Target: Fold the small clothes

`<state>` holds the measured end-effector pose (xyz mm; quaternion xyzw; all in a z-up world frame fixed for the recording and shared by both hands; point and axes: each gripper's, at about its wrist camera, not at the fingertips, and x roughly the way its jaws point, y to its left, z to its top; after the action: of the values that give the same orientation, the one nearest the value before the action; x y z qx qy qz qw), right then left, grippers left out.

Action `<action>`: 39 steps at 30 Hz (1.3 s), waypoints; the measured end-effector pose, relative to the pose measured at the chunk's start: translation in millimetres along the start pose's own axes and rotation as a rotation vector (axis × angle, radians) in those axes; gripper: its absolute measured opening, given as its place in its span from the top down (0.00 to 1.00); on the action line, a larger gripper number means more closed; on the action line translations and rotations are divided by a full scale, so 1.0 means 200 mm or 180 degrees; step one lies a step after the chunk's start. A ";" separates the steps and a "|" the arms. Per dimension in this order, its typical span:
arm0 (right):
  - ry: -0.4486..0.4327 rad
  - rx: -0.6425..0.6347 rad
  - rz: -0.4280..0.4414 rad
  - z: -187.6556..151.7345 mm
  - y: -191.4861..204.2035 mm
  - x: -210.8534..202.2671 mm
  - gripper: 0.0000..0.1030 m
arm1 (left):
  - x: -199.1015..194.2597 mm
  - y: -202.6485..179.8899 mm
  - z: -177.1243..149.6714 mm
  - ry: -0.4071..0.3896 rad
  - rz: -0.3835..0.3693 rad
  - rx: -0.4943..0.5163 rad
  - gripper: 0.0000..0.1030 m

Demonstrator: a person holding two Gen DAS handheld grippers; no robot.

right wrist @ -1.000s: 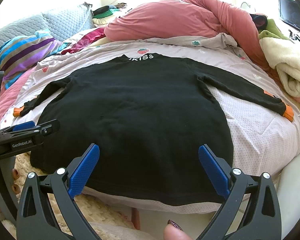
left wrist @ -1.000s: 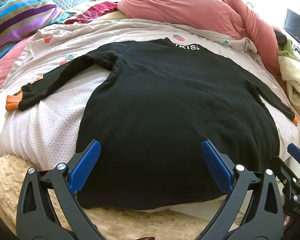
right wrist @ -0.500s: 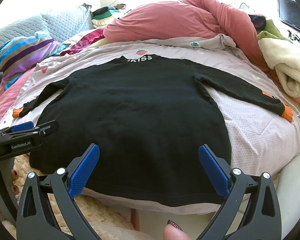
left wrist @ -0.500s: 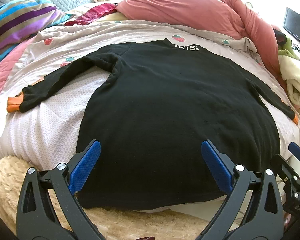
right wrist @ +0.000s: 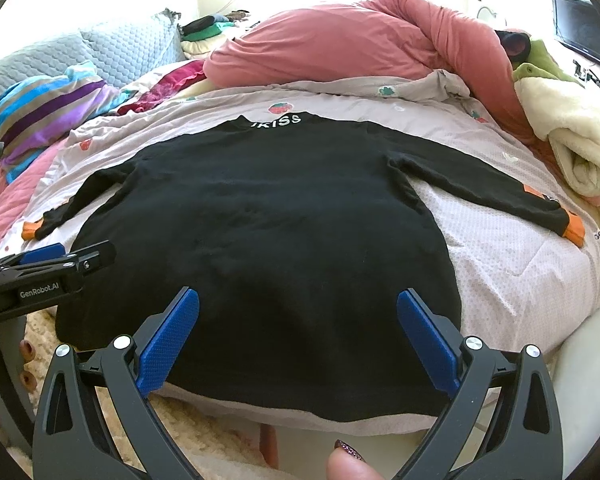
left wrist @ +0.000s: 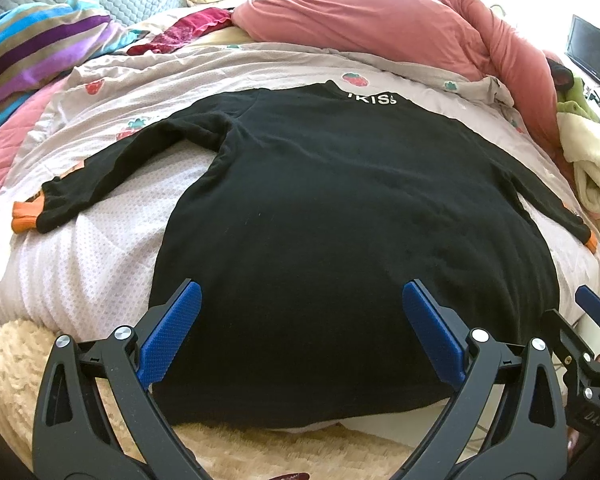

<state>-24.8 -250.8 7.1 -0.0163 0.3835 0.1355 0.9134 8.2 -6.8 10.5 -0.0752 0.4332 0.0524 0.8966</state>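
A black long-sleeved top [left wrist: 340,220] [right wrist: 268,240] with orange cuffs and white lettering at the collar lies flat on the bed, sleeves spread to both sides, hem toward me. My left gripper [left wrist: 300,332] hovers open over the left part of the hem, holding nothing. My right gripper [right wrist: 298,336] hovers open over the right part of the hem, also holding nothing. The left gripper [right wrist: 48,268] shows at the left edge of the right wrist view. A fingertip [right wrist: 348,464] shows at the bottom.
A pale strawberry-print quilt [left wrist: 80,264] [right wrist: 520,272] covers the bed. Behind lie a pink duvet [left wrist: 380,28], a striped pillow [left wrist: 32,48], a grey quilted pillow [right wrist: 112,52] and a cream blanket [right wrist: 572,140]. A fluffy cream rug [left wrist: 16,364] lies below the bed edge. A dark screen [right wrist: 584,28] stands at the right.
Both grippers have drifted only slightly; the view has shifted a little. The top lies as before and both grippers stay open.
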 end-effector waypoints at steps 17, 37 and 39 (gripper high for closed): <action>-0.0063 0.0247 -0.0073 0.20 -0.14 0.14 0.04 | 0.15 -0.09 0.24 0.0075 -0.0062 0.0058 0.08; 0.0063 0.0928 -0.0402 0.36 -0.56 0.37 0.04 | 0.40 -0.22 0.50 0.0223 -0.0259 0.0097 0.08; 0.0050 0.1006 -0.0497 0.38 -0.62 0.38 0.04 | 0.42 -0.23 0.51 0.0237 -0.0276 0.0112 0.08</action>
<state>110.5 -341.8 -2.5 0.0967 0.4048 0.0020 0.9093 145.8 -30.8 12.3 -0.0801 0.4635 0.0030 0.8825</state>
